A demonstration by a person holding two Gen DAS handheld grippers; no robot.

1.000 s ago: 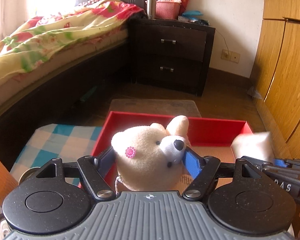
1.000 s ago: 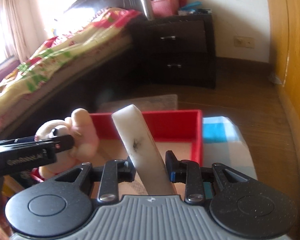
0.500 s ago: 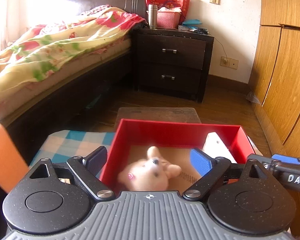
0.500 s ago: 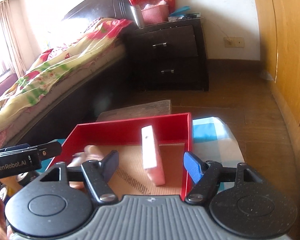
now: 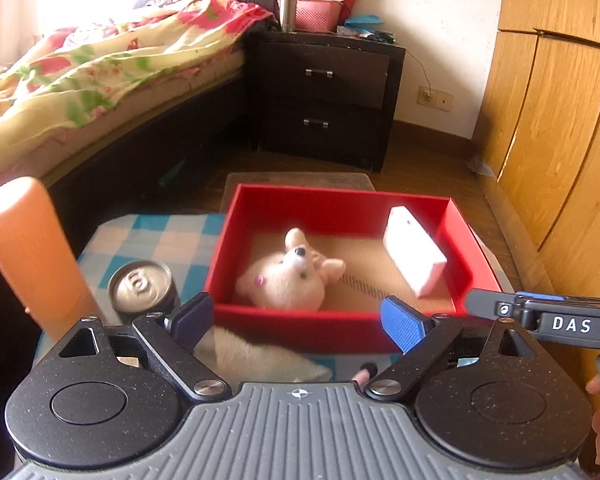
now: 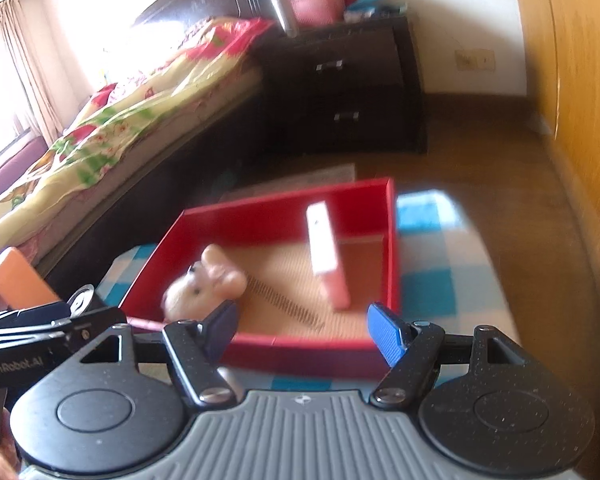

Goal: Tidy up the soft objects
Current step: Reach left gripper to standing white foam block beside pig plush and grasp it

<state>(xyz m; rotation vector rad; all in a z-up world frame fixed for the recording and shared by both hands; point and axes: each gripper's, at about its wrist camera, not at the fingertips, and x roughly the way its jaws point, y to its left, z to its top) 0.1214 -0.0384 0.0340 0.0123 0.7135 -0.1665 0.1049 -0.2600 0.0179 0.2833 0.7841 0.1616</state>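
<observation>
While the plush toy (image 5: 286, 276) lies on its side on the cardboard floor of the red box (image 5: 340, 204), toward the near left corner, the white foam block (image 5: 414, 256) stands on edge by the box's right wall, tilted and well apart from the toy. Both soft things are inside the box, and neither touches a claw. The left claw (image 5: 300, 322) hangs just short of the near red wall with its jaws spread wide and nothing between them; the right claw (image 6: 302, 332) sits likewise at the near wall, jaws apart and empty. Below the left claw a pale furry thing (image 5: 260, 356) lies on the checked cloth (image 5: 152, 236) of the desk, outside the box; it looks like another soft item not yet put away, though too little of it shows to be sure. Beside it stand a drink can (image 5: 142, 284) and an orange cylinder (image 5: 32, 260). The risks from here, as I judge them: the foam block is balanced on a narrow edge and could topple onto the toy if the box is nudged; a reach for the furry thing could knock the can over; and the two claws work close together, so they could collide.
</observation>
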